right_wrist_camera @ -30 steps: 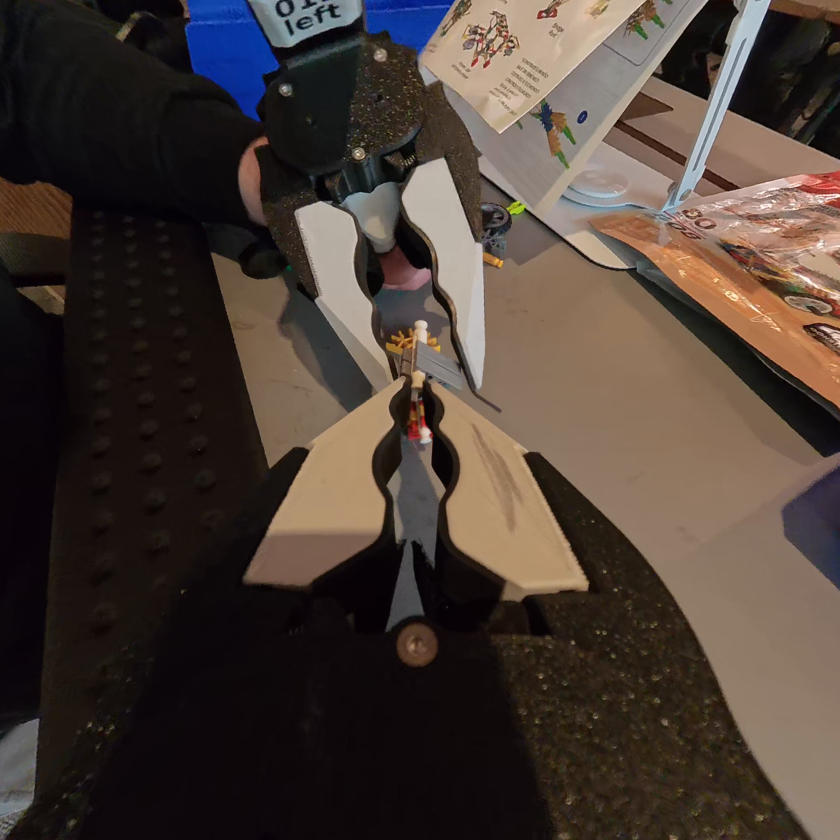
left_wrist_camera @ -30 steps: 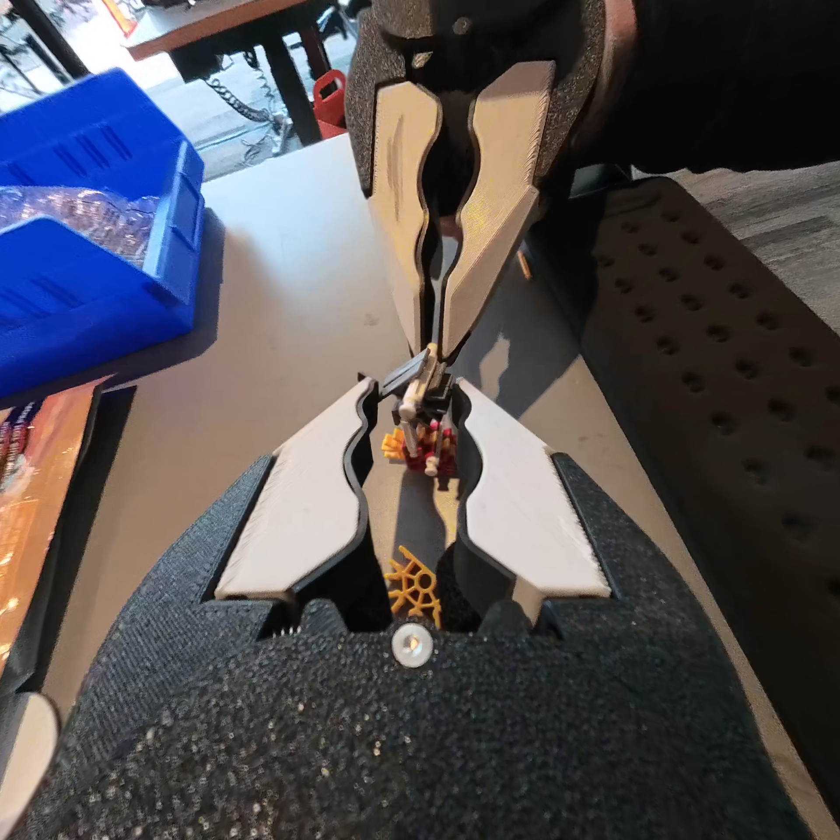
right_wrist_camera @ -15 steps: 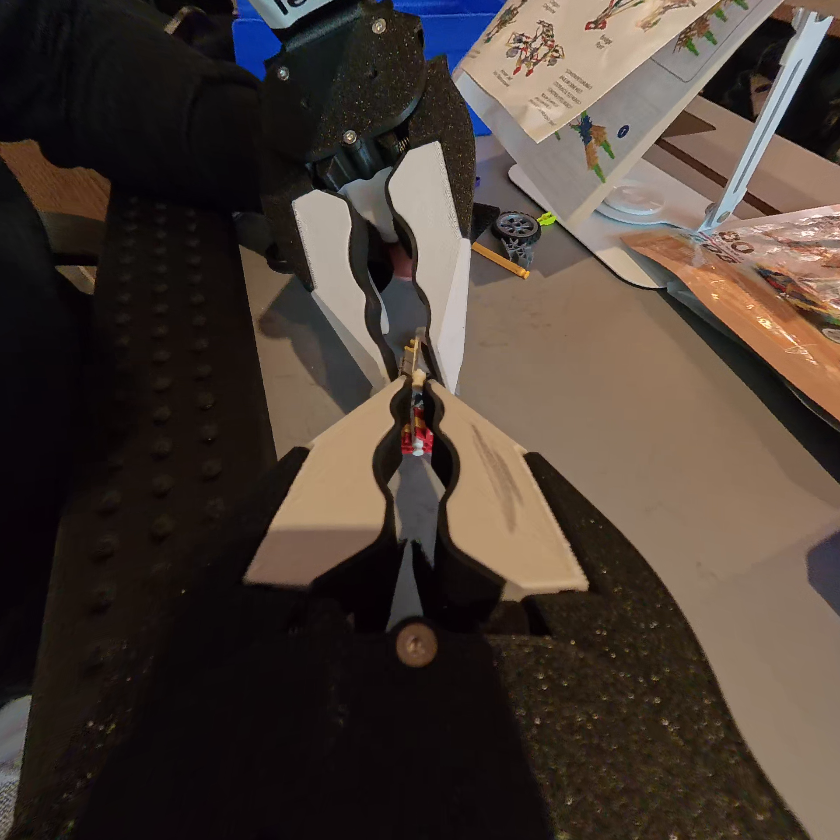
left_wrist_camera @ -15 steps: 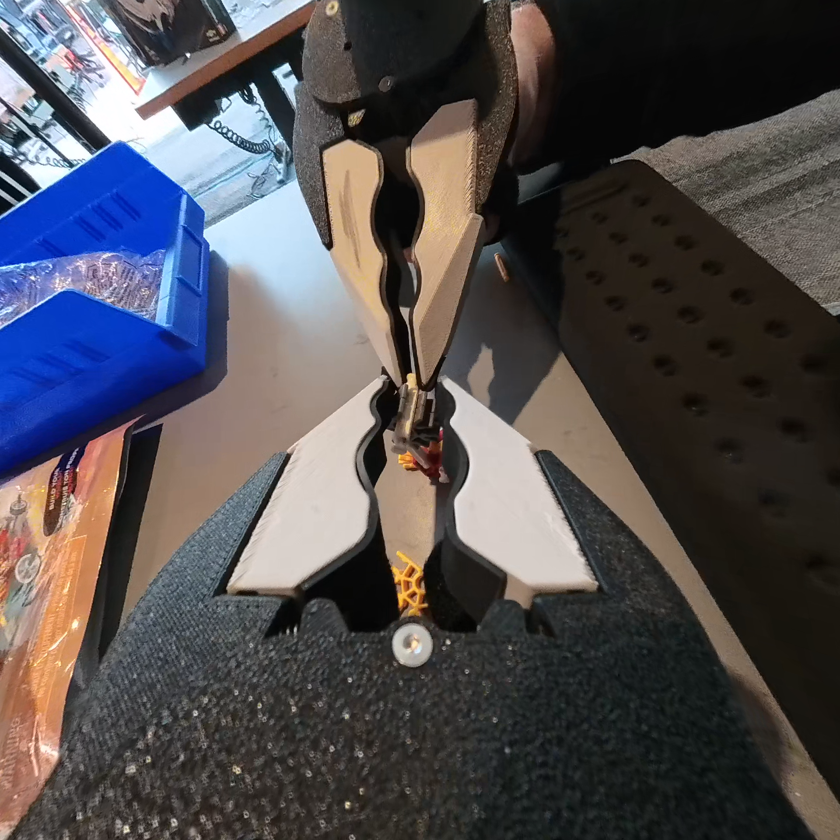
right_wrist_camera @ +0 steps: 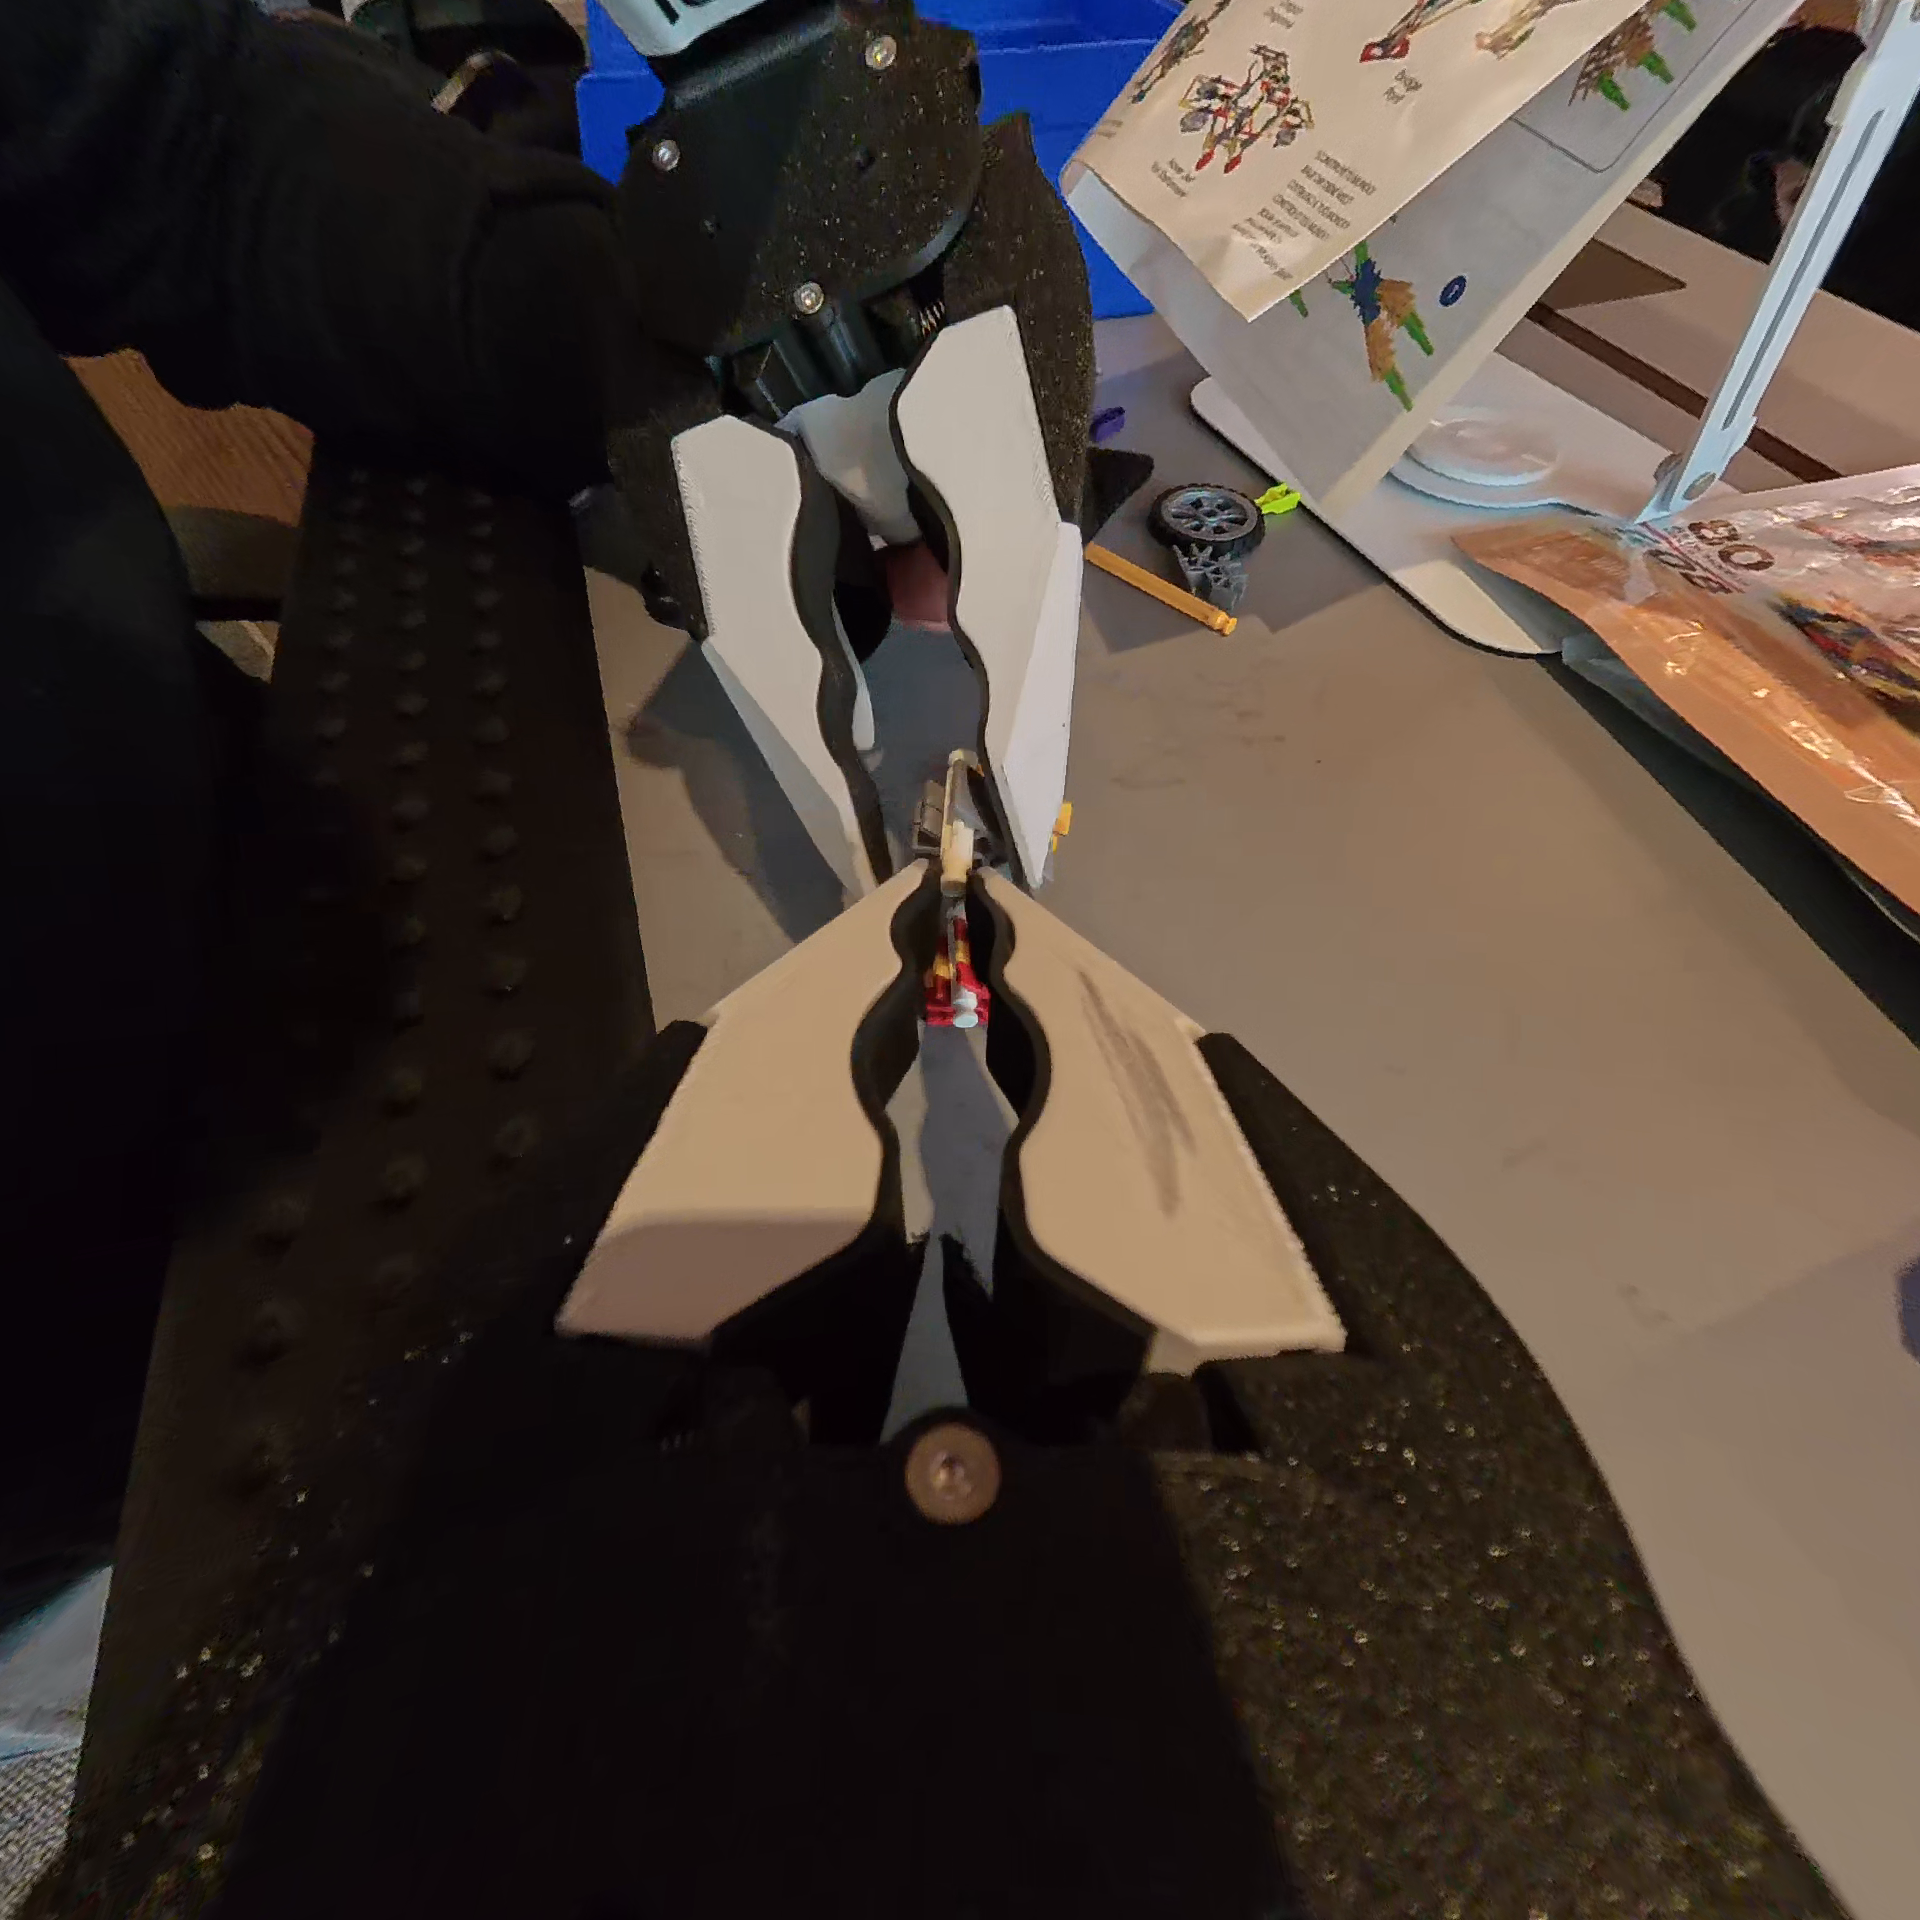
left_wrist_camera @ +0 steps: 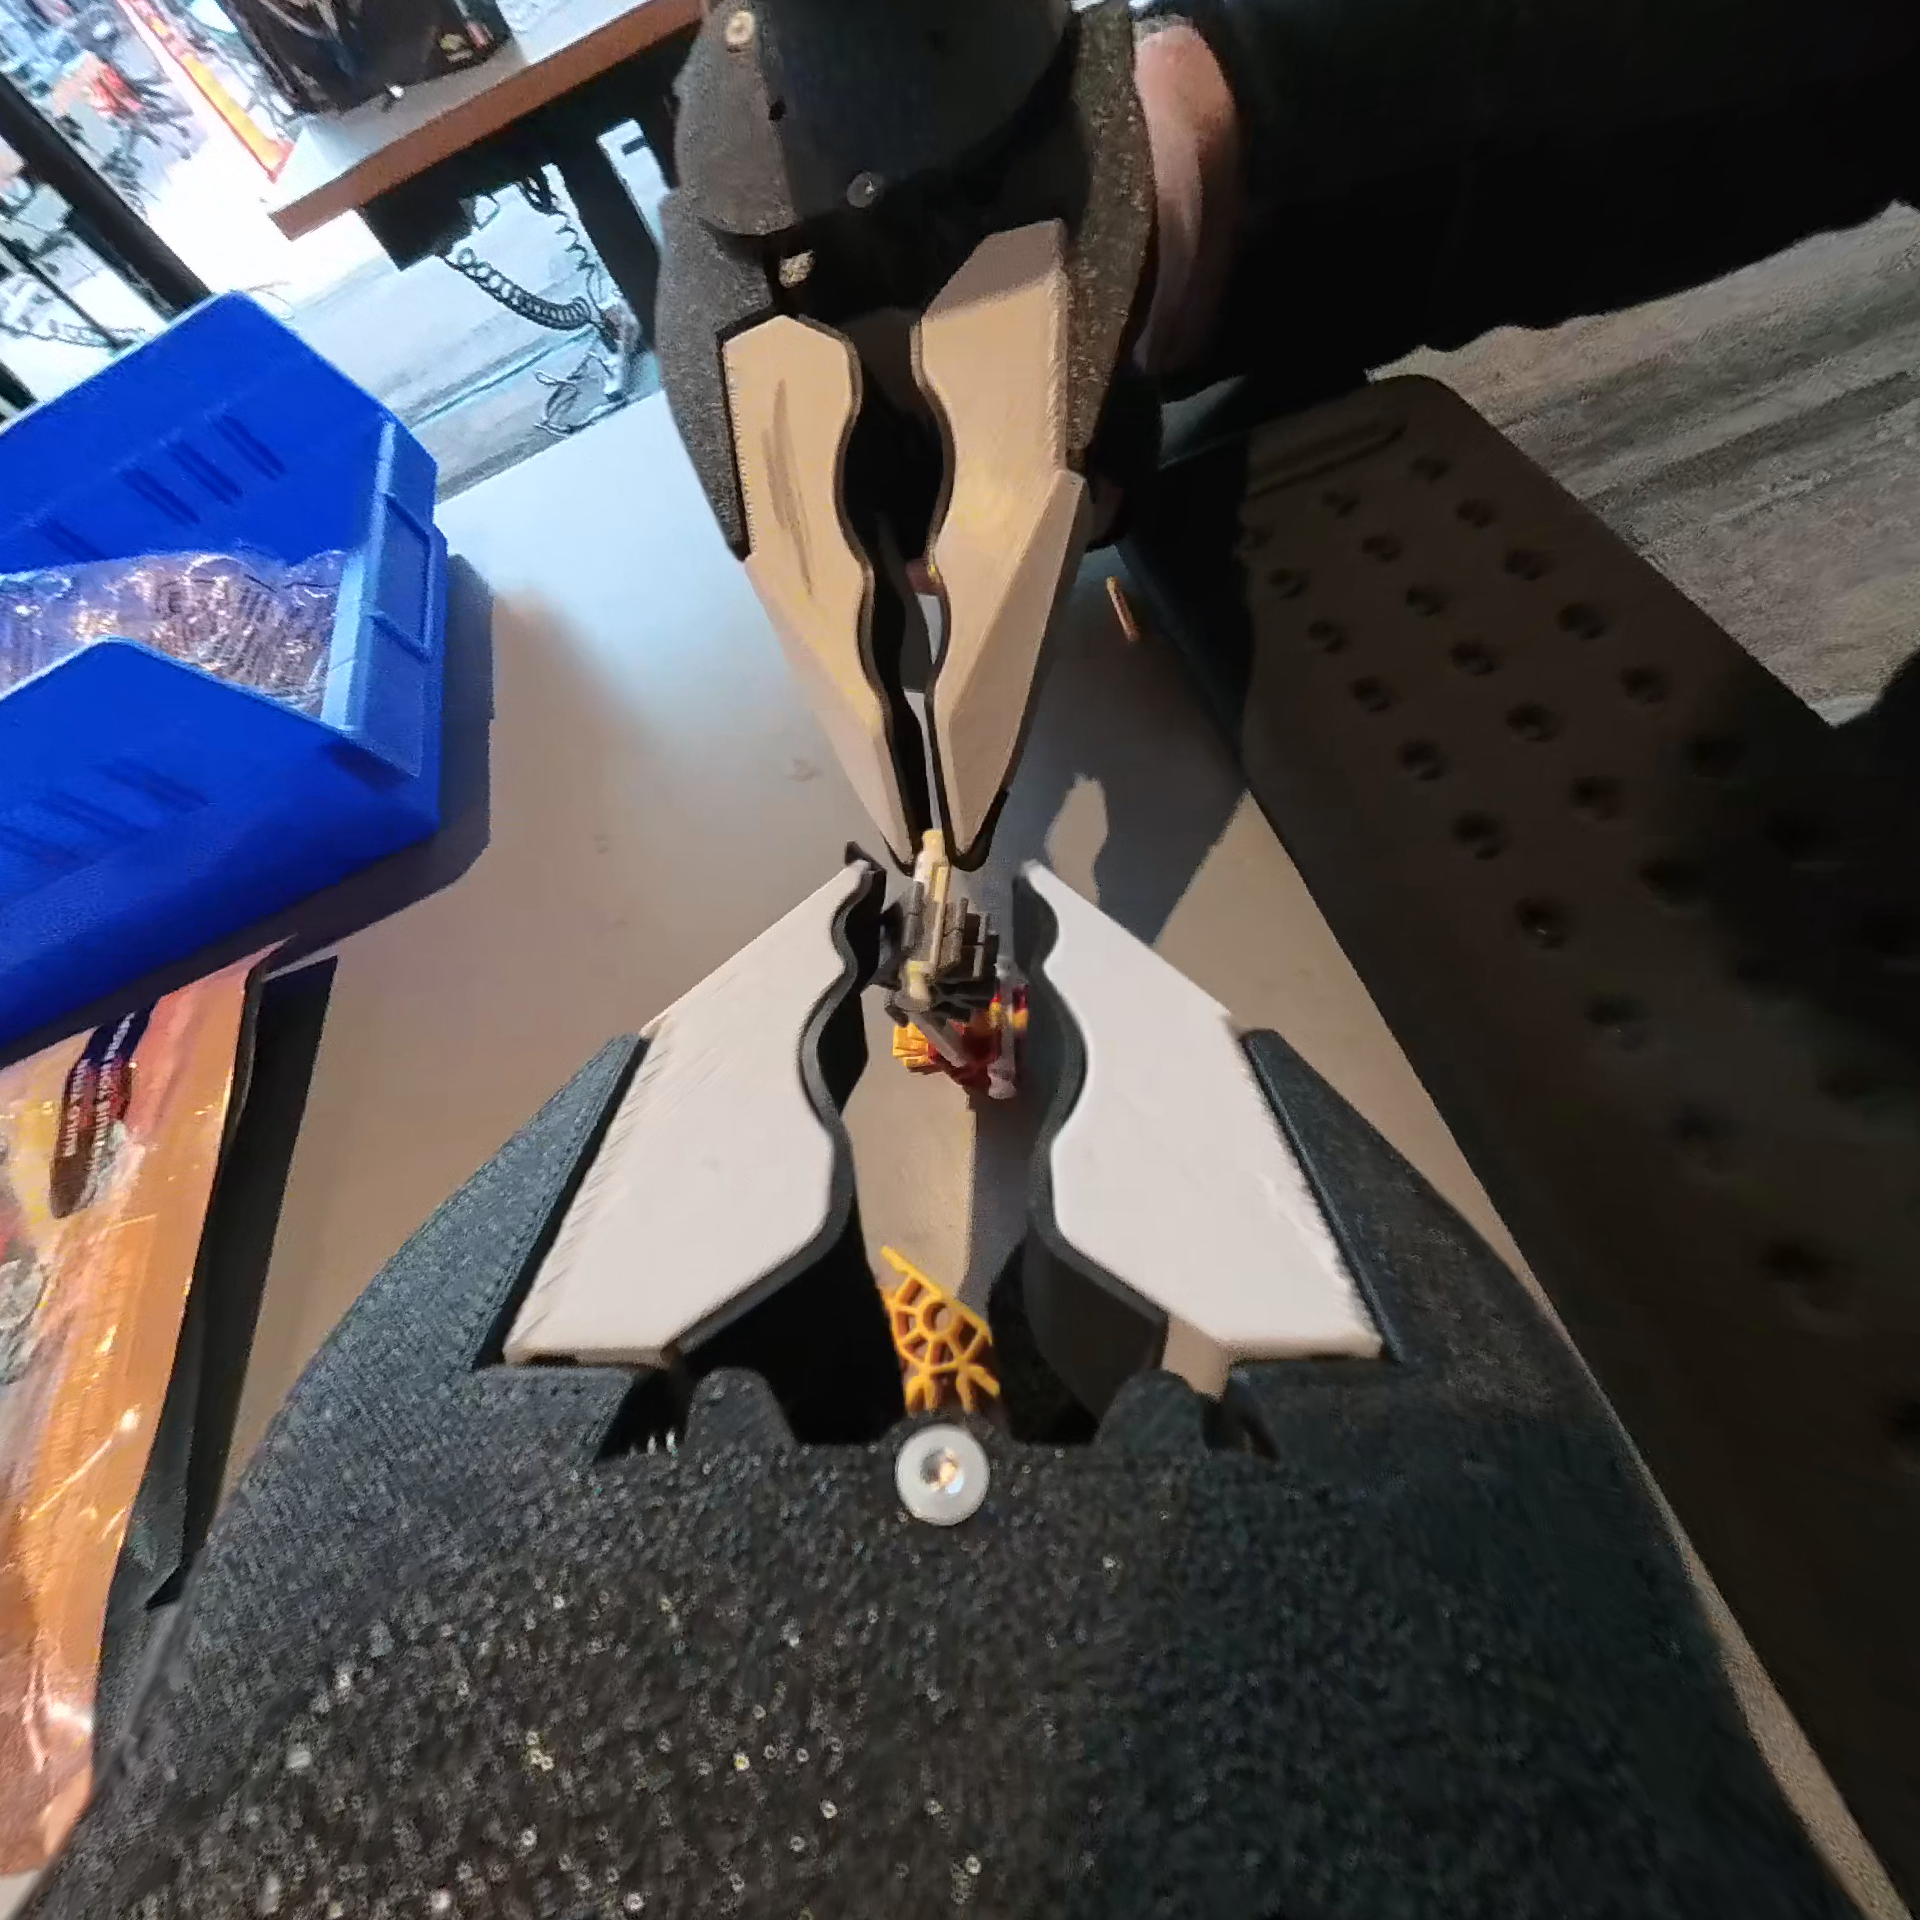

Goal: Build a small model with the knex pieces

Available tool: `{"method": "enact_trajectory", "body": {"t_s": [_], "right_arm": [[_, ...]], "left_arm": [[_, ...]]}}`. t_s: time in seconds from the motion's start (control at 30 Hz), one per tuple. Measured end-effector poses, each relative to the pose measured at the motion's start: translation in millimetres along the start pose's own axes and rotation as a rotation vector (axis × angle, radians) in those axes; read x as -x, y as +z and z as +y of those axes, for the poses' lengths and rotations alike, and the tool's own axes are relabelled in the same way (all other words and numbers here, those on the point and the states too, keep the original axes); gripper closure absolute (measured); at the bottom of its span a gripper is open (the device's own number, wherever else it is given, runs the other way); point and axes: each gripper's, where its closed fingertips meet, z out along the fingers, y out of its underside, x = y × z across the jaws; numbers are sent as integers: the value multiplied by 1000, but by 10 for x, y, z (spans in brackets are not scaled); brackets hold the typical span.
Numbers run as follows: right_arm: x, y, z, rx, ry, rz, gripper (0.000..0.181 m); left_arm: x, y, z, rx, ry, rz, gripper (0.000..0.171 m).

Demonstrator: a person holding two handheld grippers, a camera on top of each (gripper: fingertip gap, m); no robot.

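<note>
A small toy assembly point(left_wrist_camera: 948, 961) of grey, black, red and yellow plastic parts on a white rod hangs above the grey table point(left_wrist_camera: 623, 748). My left gripper point(left_wrist_camera: 945, 883) is closed around its grey and black end, and both fingers touch it. My right gripper point(left_wrist_camera: 940, 836) comes from the far side, tip to tip with the left one. It is shut on the white rod point(right_wrist_camera: 956, 847), with the red part point(right_wrist_camera: 954, 987) just behind its tips point(right_wrist_camera: 951, 878). The left gripper point(right_wrist_camera: 956, 878) also shows in the right wrist view. A yellow spoked connector point(left_wrist_camera: 935, 1340) shows low between the left fingers.
A blue bin point(left_wrist_camera: 208, 644) holding a clear bag stands at the left, with an orange packet point(left_wrist_camera: 94, 1247) in front of it. A black dimpled pad point(left_wrist_camera: 1558, 779) runs along the table's edge. A wheel point(right_wrist_camera: 1205, 520), a yellow rod point(right_wrist_camera: 1153, 587) and an instruction sheet on a white stand point(right_wrist_camera: 1351, 156) lie behind. Less than 4 cm separates the two grippers' tips. The left tips stand about 9 centimeters off the yellow spoked connector point(left_wrist_camera: 935, 1340).
The assembly has turned from flat to edge-on between the left fingers, which have drawn closer together. Both grippers stay tip to tip and have tilted a little.
</note>
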Motion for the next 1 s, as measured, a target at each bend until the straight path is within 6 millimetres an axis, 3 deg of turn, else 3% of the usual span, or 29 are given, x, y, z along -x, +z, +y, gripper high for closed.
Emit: {"method": "enact_trajectory", "body": {"t_s": [0.23, 0.8, 1.0], "right_arm": [[2, -7, 6, 1, 8, -25, 178], [1, 34, -16, -1, 3, -38, 178], [-3, 33, -15, -3, 4, -33, 177]], "left_arm": [[-10, -68, 20, 6, -4, 16, 145], [27, -72, 31, -30, 6, -30, 154], [27, -83, 36, -47, -60, 4, 149]]}}
